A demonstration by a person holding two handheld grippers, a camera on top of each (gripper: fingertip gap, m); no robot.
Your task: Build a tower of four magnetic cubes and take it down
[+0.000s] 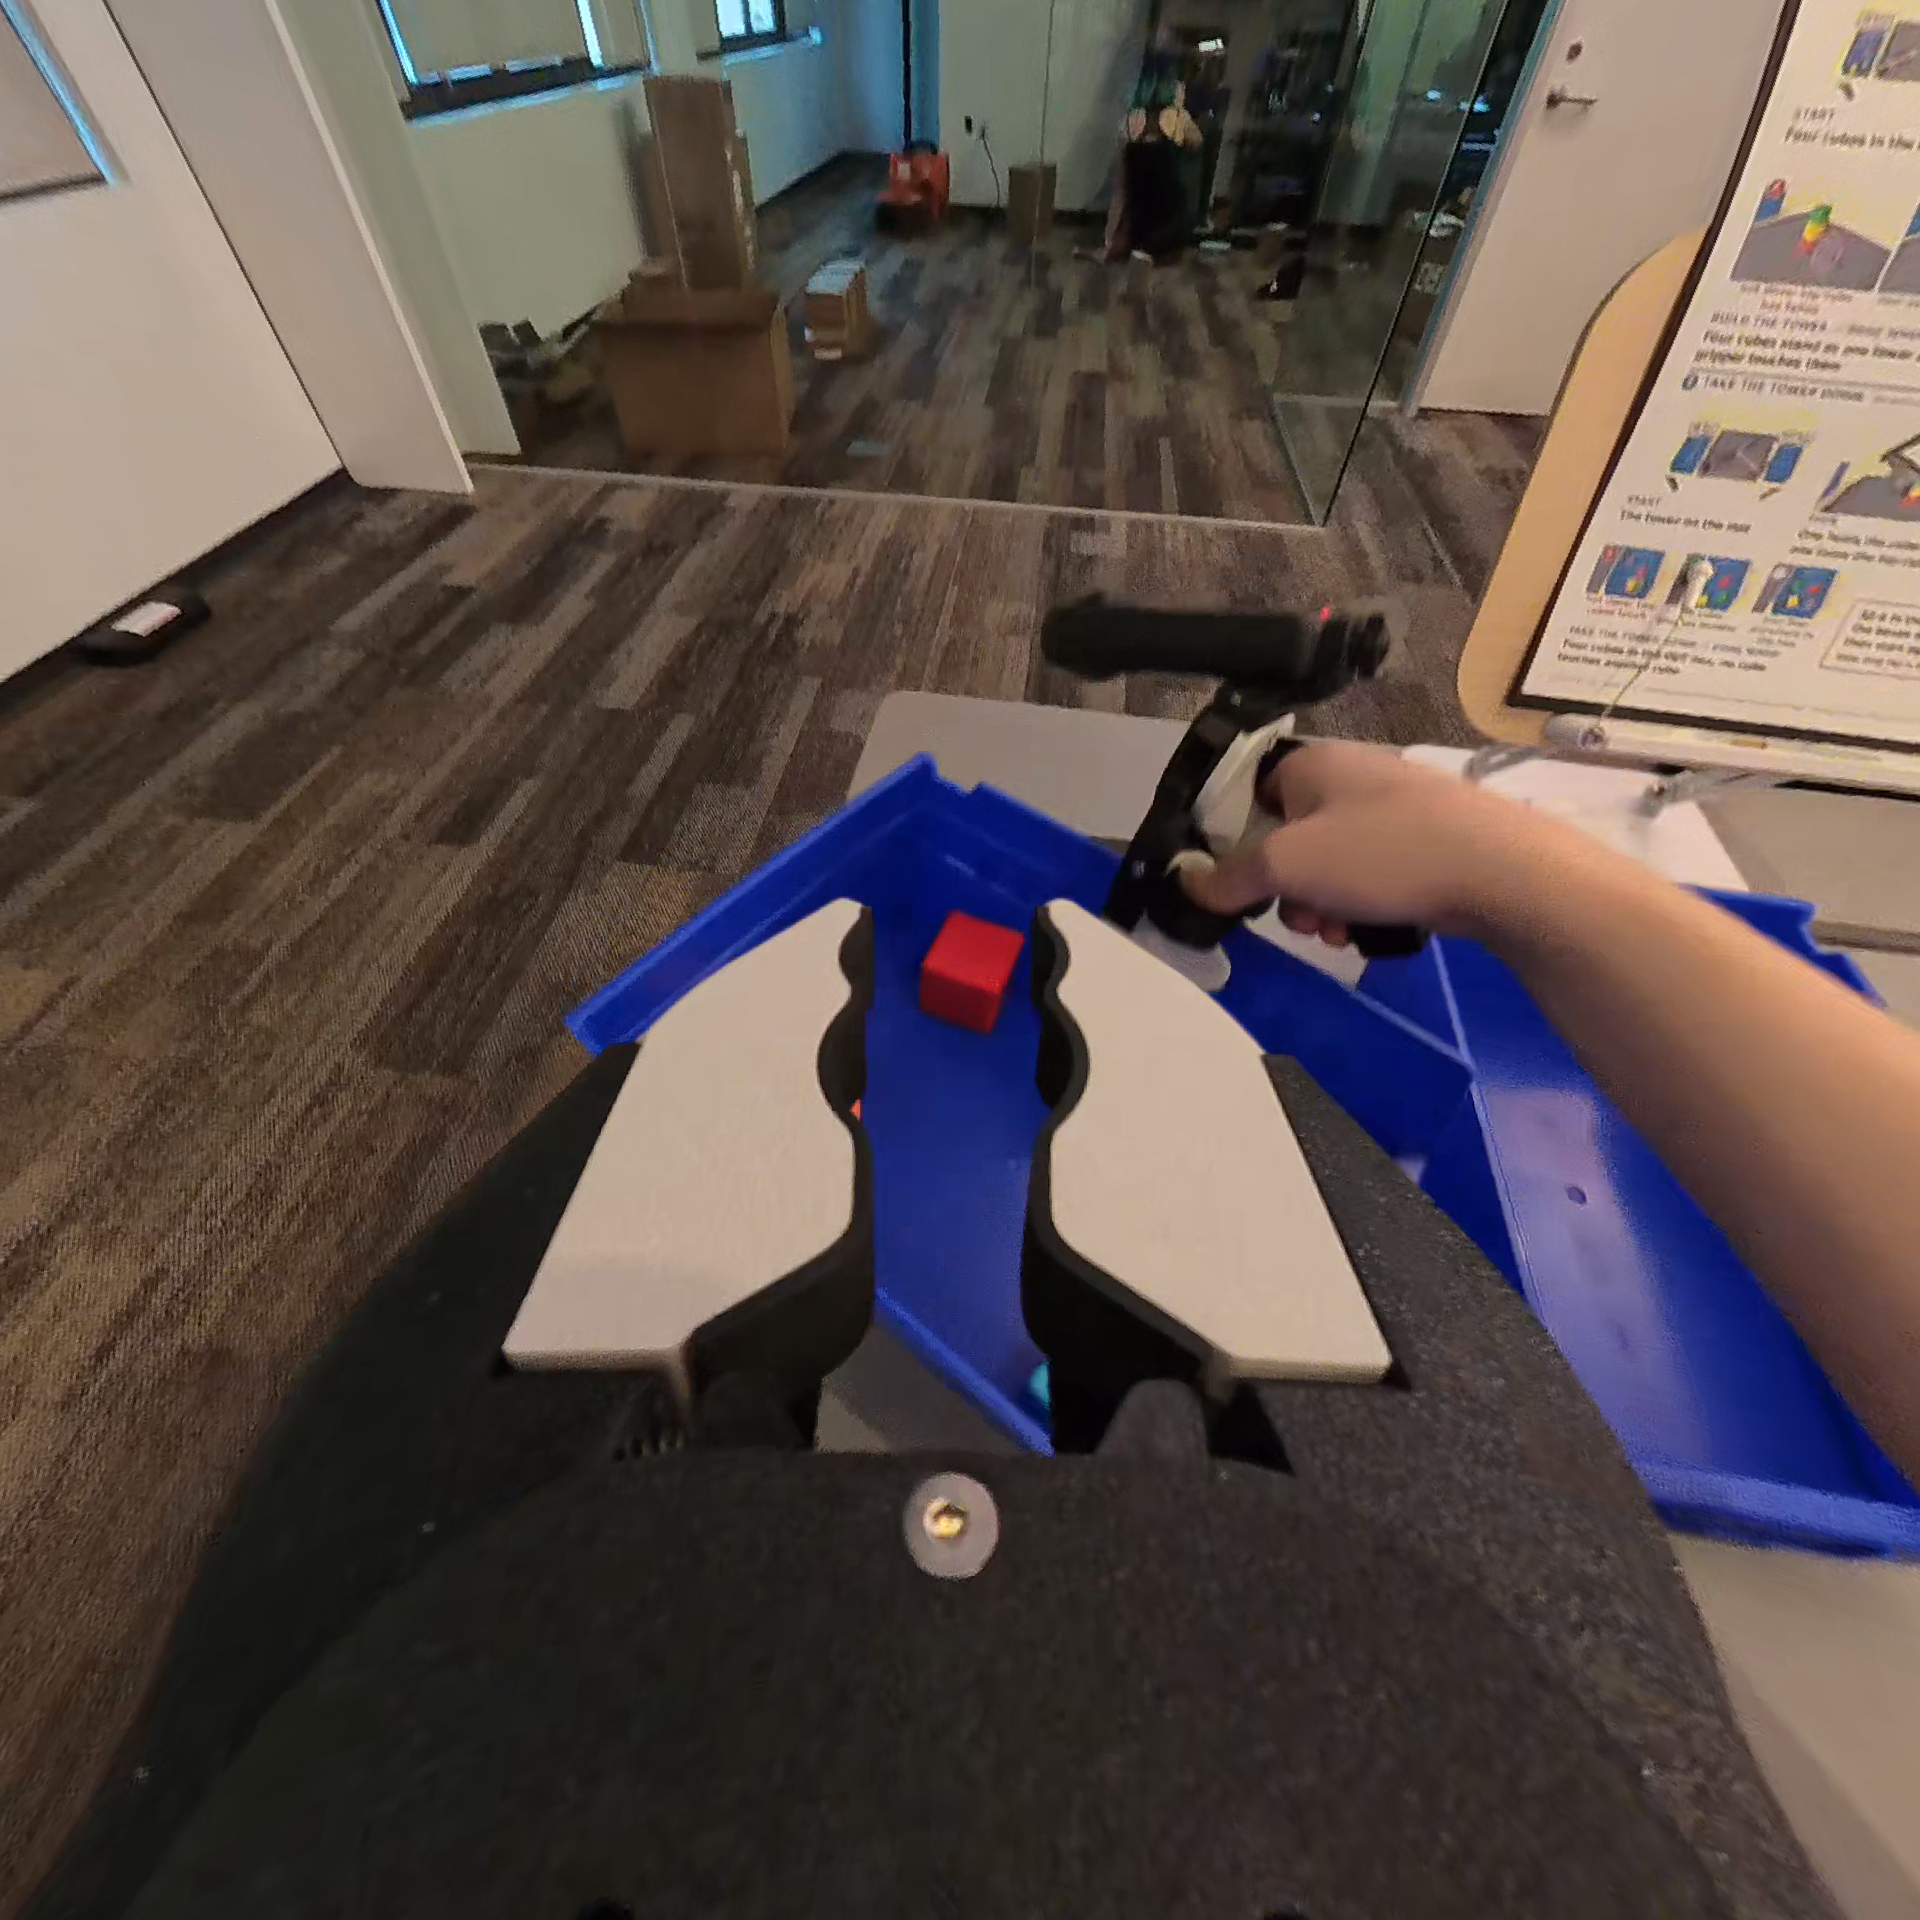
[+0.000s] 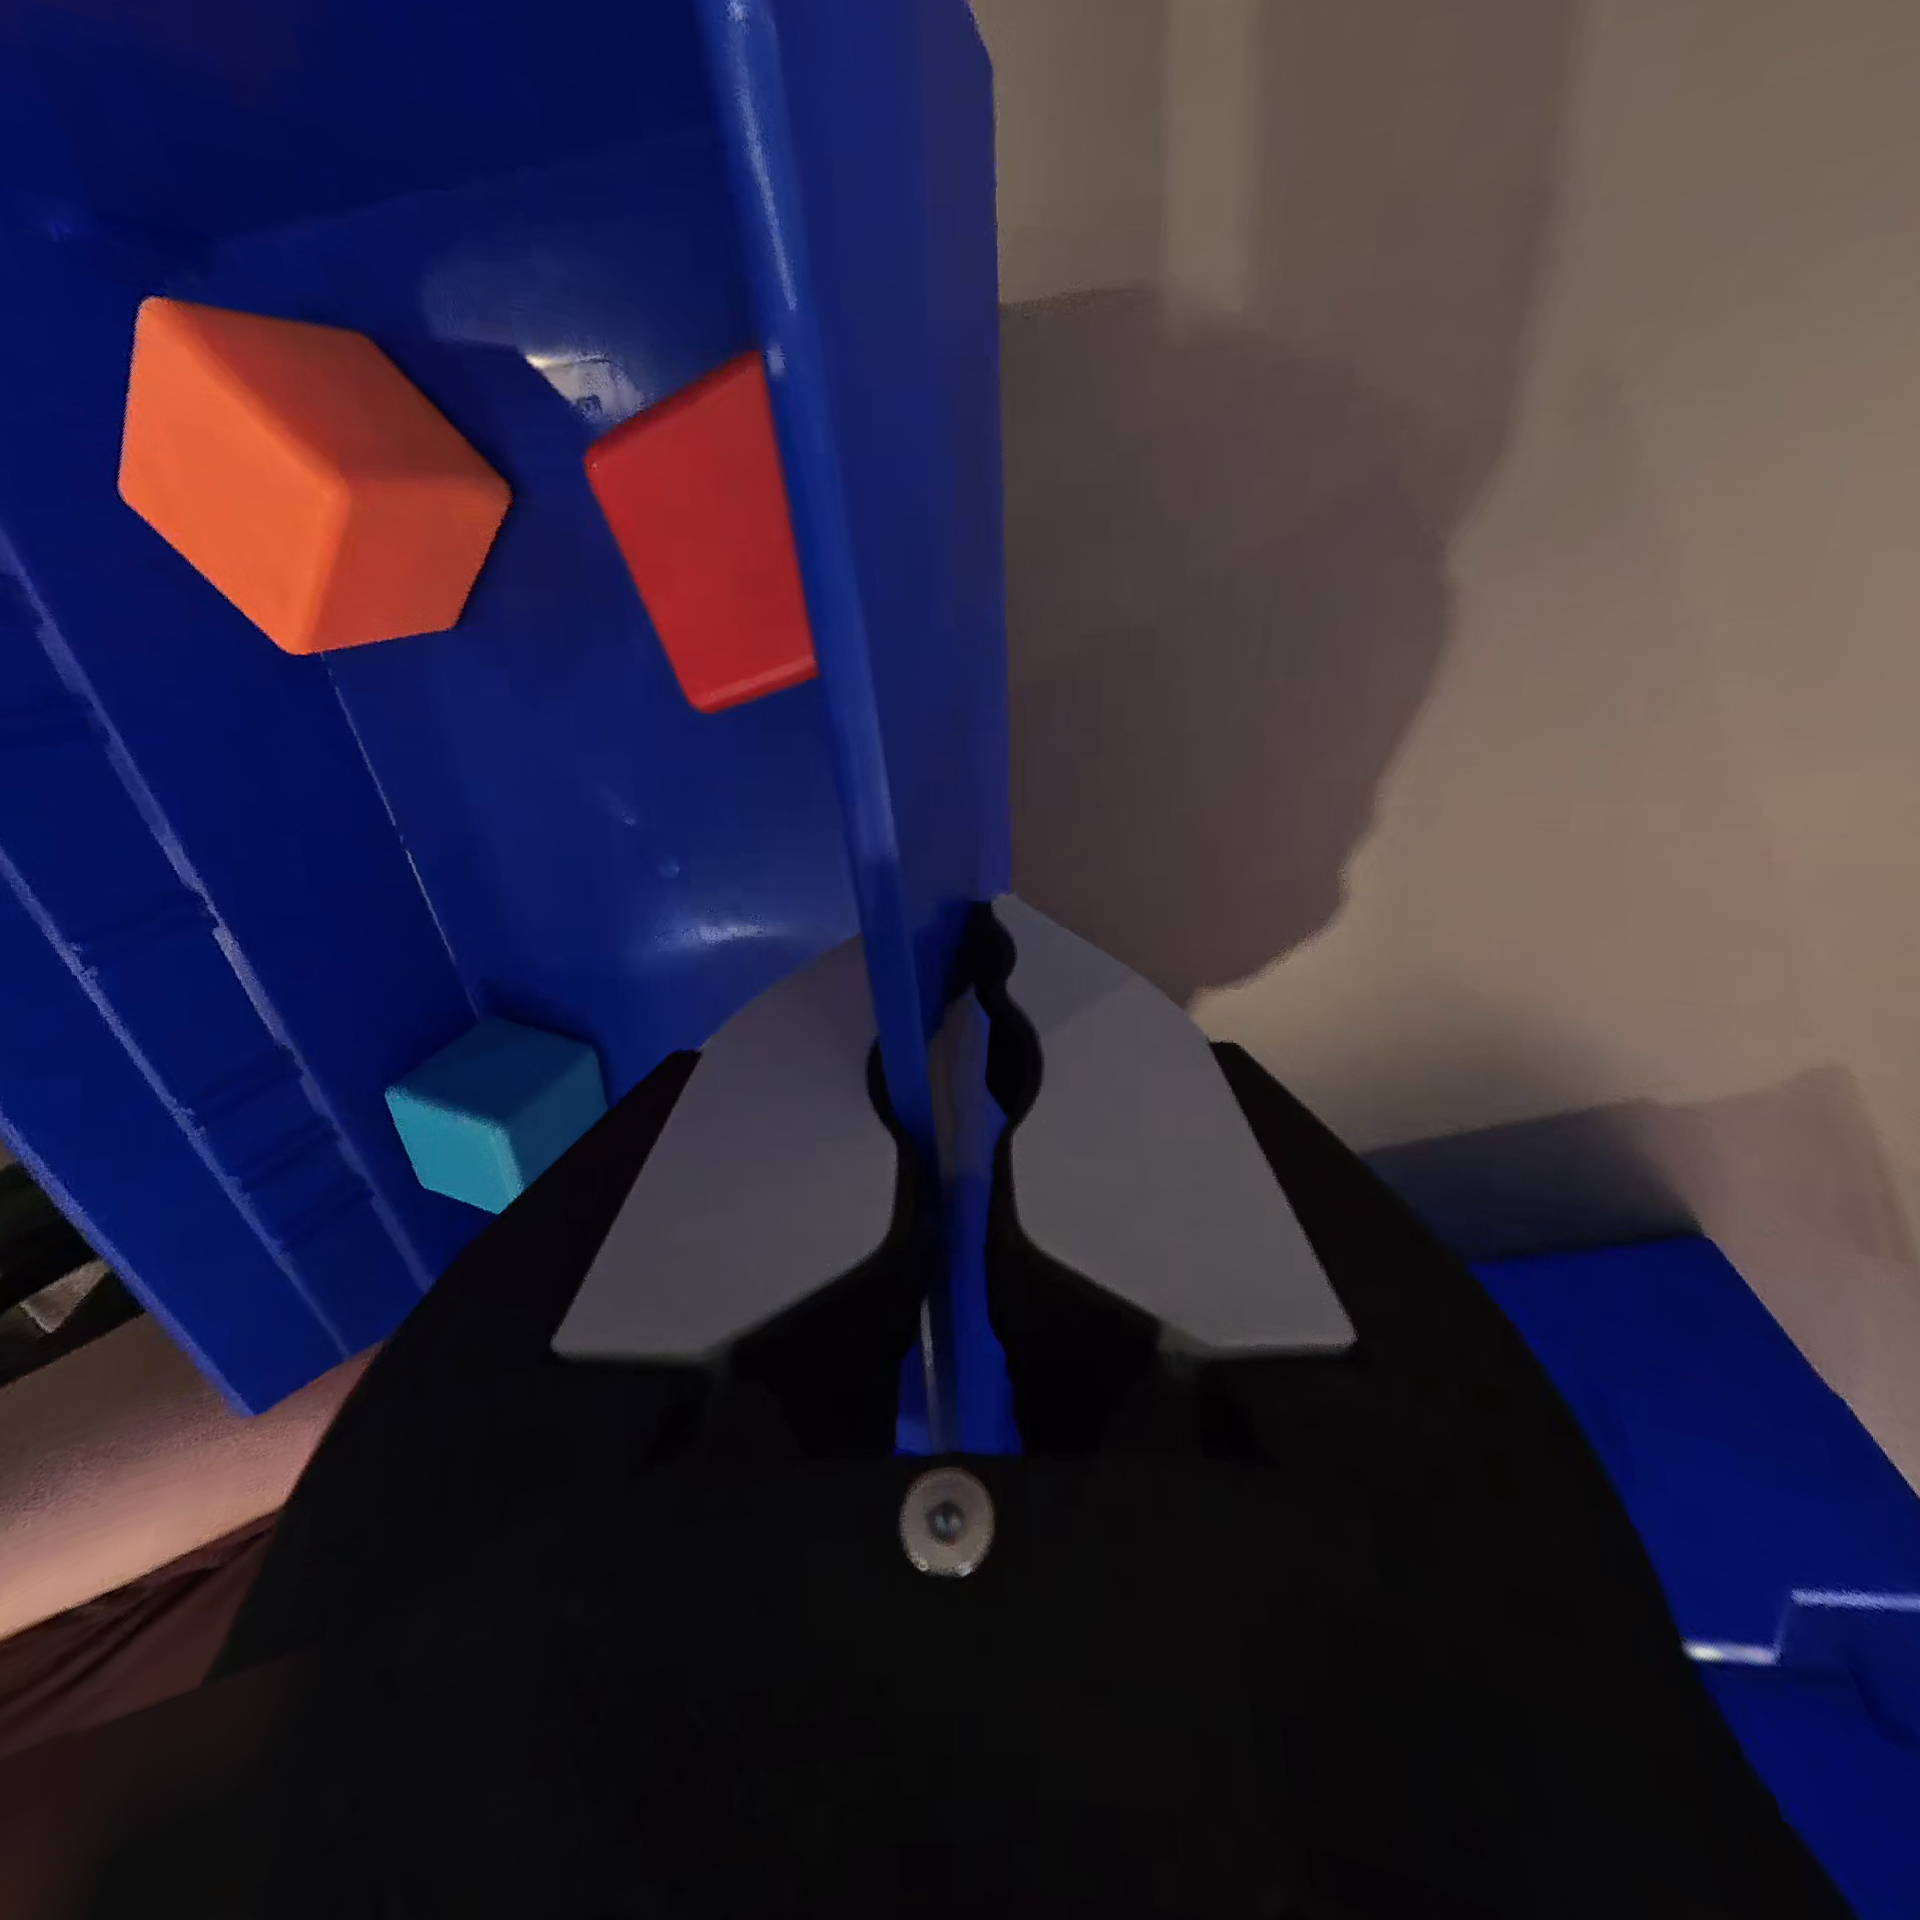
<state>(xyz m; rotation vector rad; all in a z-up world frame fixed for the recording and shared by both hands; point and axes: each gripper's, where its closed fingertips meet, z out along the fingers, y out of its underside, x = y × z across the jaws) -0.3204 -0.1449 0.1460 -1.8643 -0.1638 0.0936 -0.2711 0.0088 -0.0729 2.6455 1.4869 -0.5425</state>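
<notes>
Left gripper [image 1: 948, 940] hangs over the blue bin [image 1: 727, 951], jaws apart, nothing between them; red cube [image 1: 968, 968] lies on the bin floor just past its fingertips. Right gripper [image 2: 951, 971] is clamped on the bin's wall [image 2: 821, 520]. Orange cube [image 2: 307, 478], red cube and teal cube [image 2: 494, 1112] sit inside, to its left.

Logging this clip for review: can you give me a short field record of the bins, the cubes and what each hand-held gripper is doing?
bin: blue bin on a grey table
second bin: another blue bin beside it
cubes seen in bin: red cube, orange cube, teal cube
fourth cube: not visible
tower: none standing
left hand-held gripper: open, above the bin, empty
right hand-held gripper: shut on the bin's wall
</notes>
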